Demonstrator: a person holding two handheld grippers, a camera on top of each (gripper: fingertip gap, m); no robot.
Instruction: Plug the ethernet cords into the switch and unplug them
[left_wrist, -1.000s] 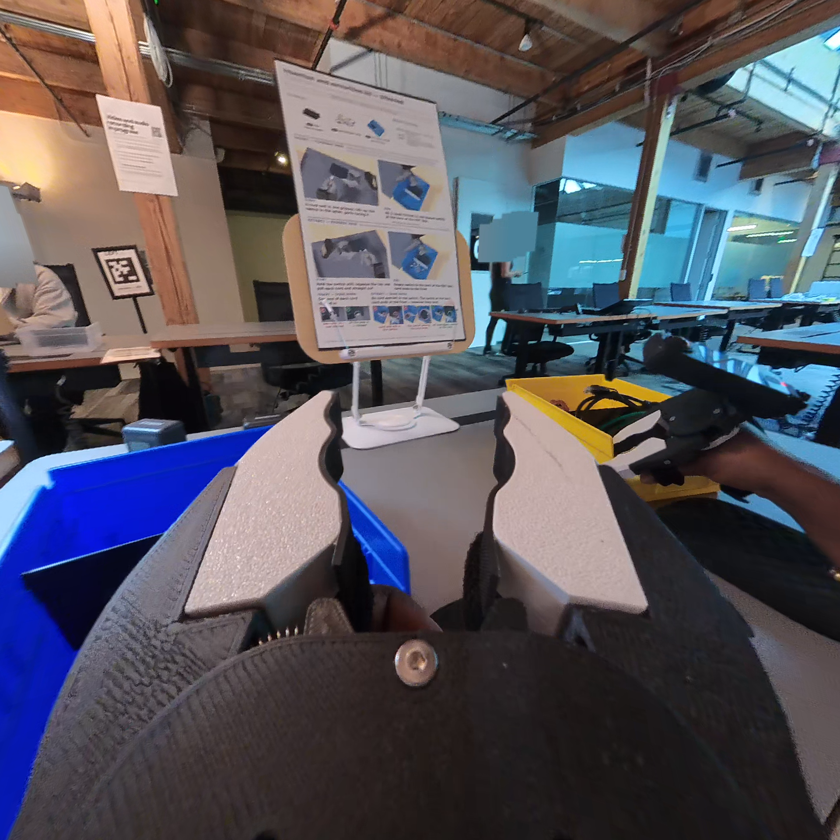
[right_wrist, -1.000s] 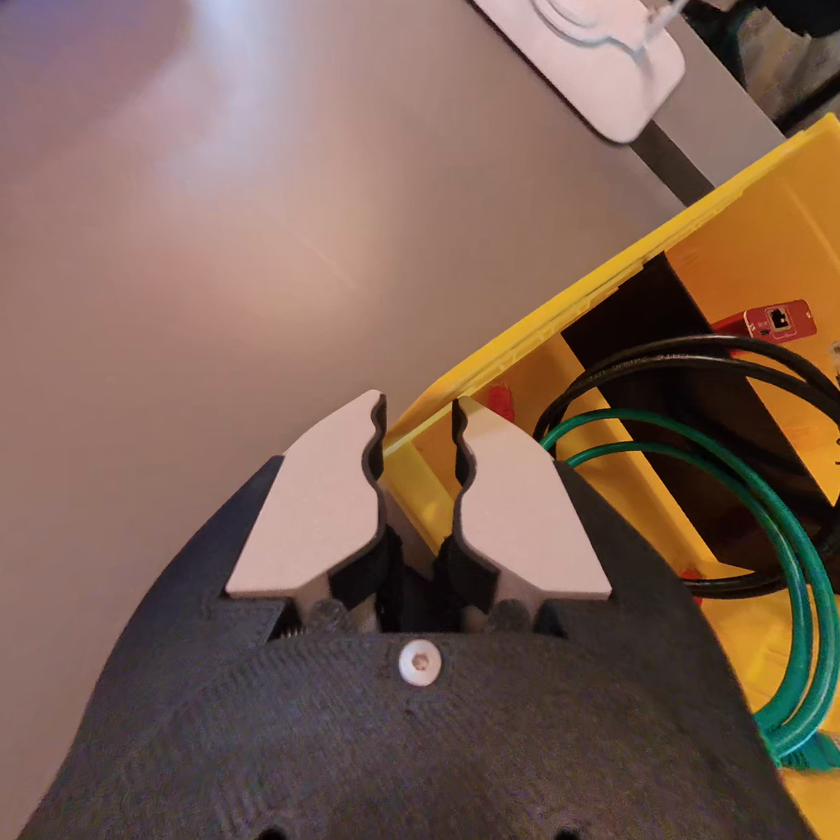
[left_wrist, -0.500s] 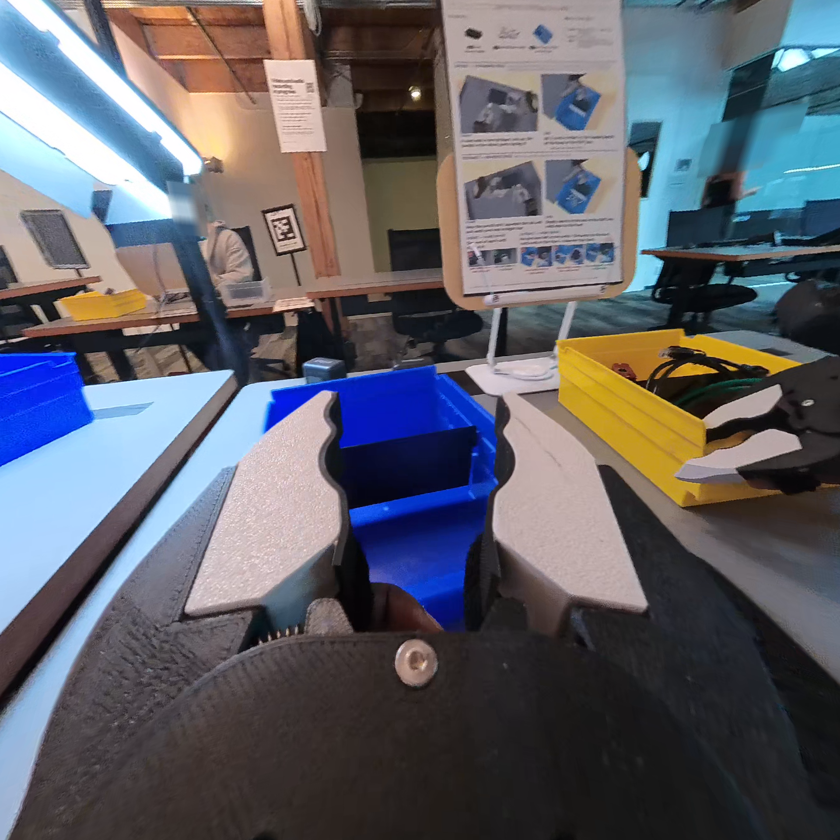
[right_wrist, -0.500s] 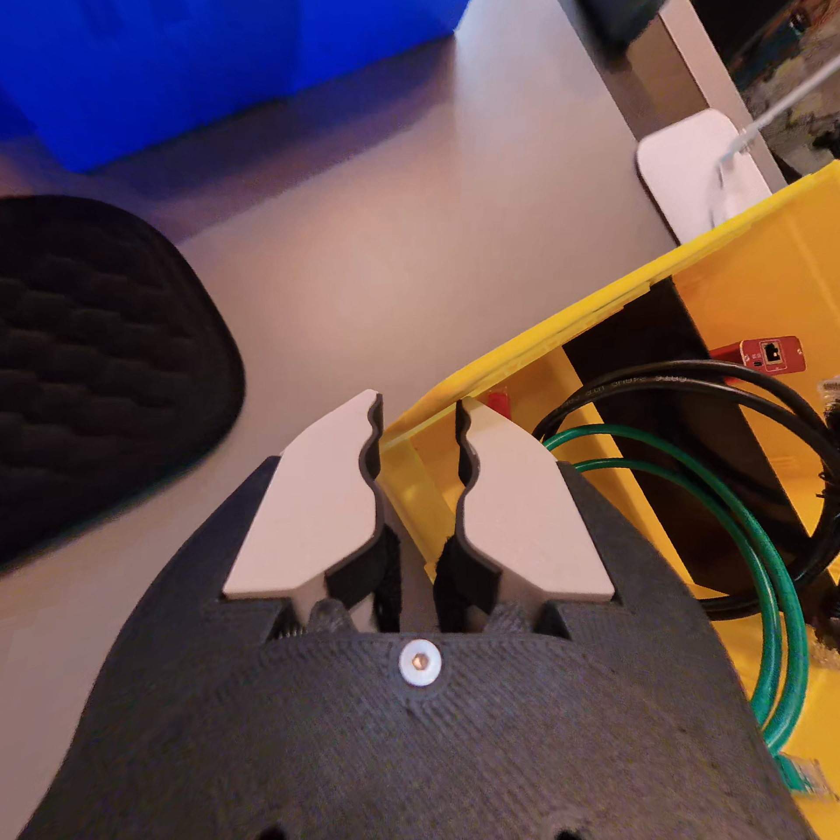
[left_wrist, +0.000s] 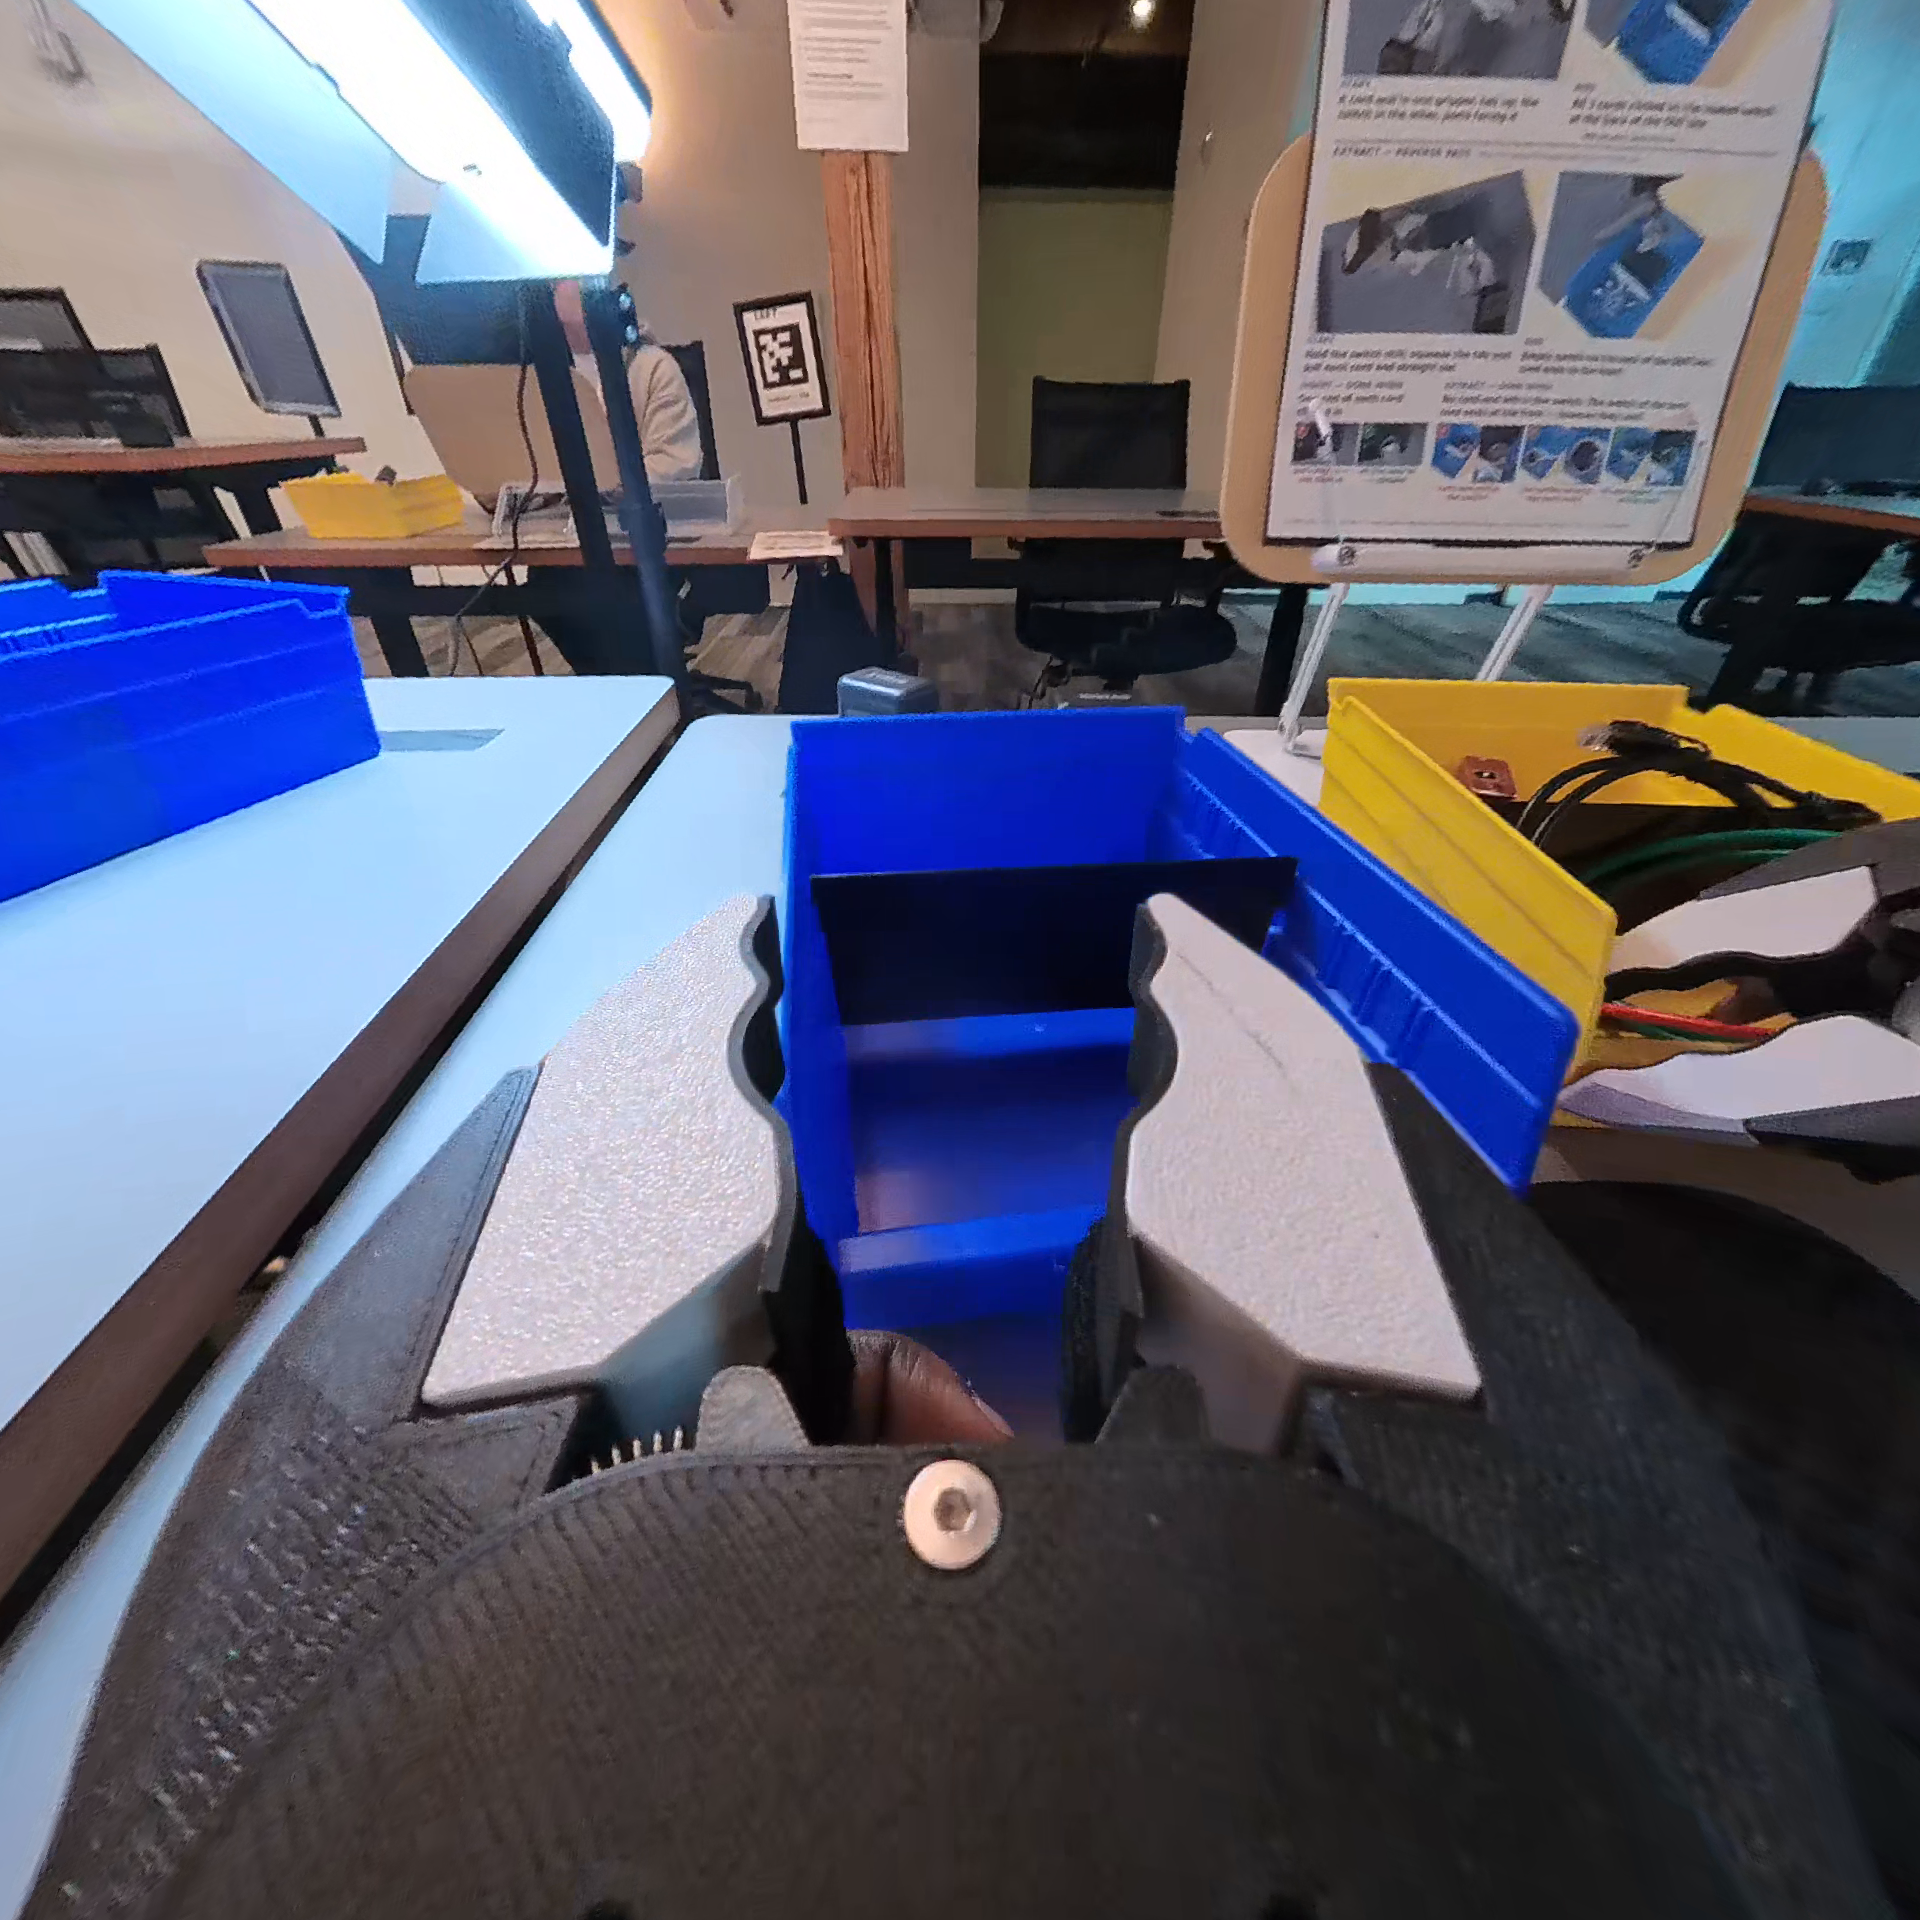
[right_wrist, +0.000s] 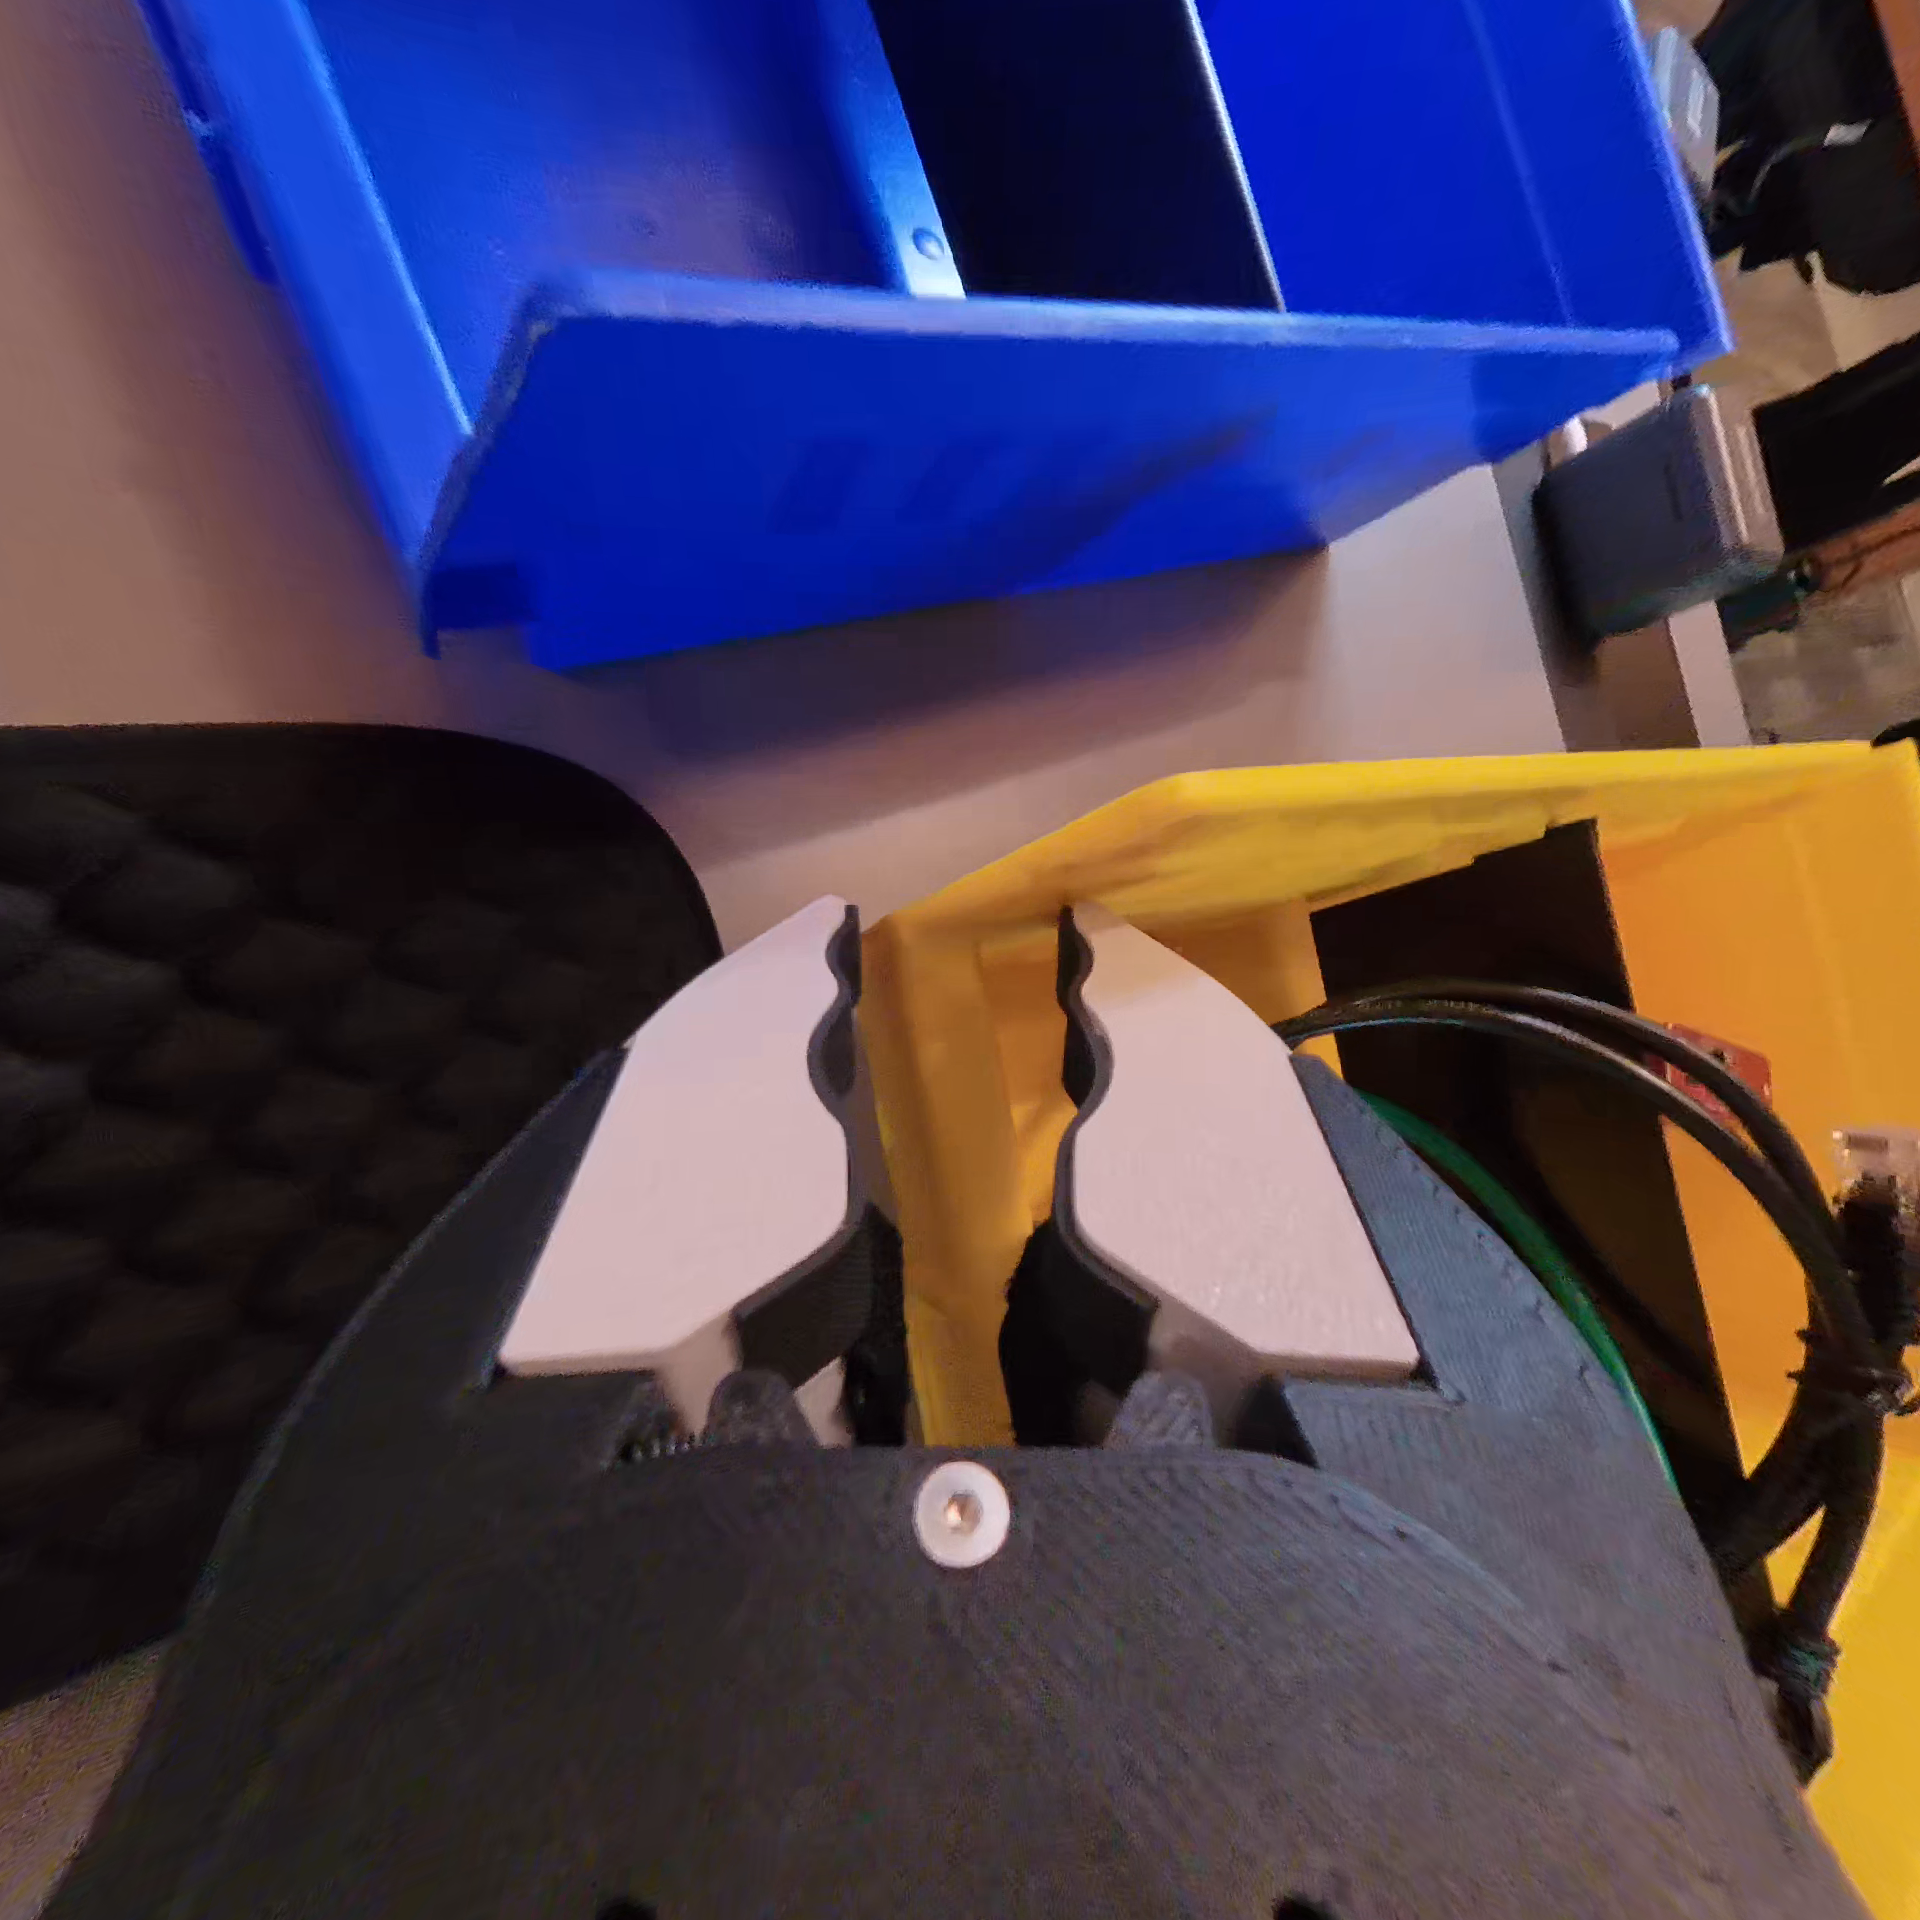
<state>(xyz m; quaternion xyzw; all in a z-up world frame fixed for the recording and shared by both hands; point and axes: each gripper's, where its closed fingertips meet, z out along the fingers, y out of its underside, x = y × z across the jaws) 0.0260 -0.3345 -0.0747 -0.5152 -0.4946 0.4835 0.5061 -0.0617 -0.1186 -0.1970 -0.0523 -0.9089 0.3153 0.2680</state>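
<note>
My right gripper (right_wrist: 956, 914) is open. Its fingers straddle the front corner wall of the yellow bin (right_wrist: 1351, 831), with a gap on the inner side. It holds nothing. In the bin lie coiled black cords (right_wrist: 1766, 1143), a green cord (right_wrist: 1507, 1226) and a small red device with a port (right_wrist: 1714, 1060). My left gripper (left_wrist: 956, 914) is open and empty, low over the near end of the blue bin (left_wrist: 987, 810). The right gripper also shows in the left wrist view (left_wrist: 1766, 1008), at the yellow bin (left_wrist: 1455, 831).
A black divider (left_wrist: 1039, 935) crosses the blue bin (right_wrist: 935, 468). A black mat (right_wrist: 260, 1039) lies in front of both bins. An instruction sign on a stand (left_wrist: 1507, 312) and a small grey box (left_wrist: 883, 691) are behind. Another blue bin (left_wrist: 156, 707) sits on the neighbouring table. Tip to tip, the grippers are about 25 centimeters apart.
My left gripper swung left from the sign to face the blue bin. My right gripper's fingers spread a little wider around the yellow bin's wall, and its view turned toward the blue bin.
</note>
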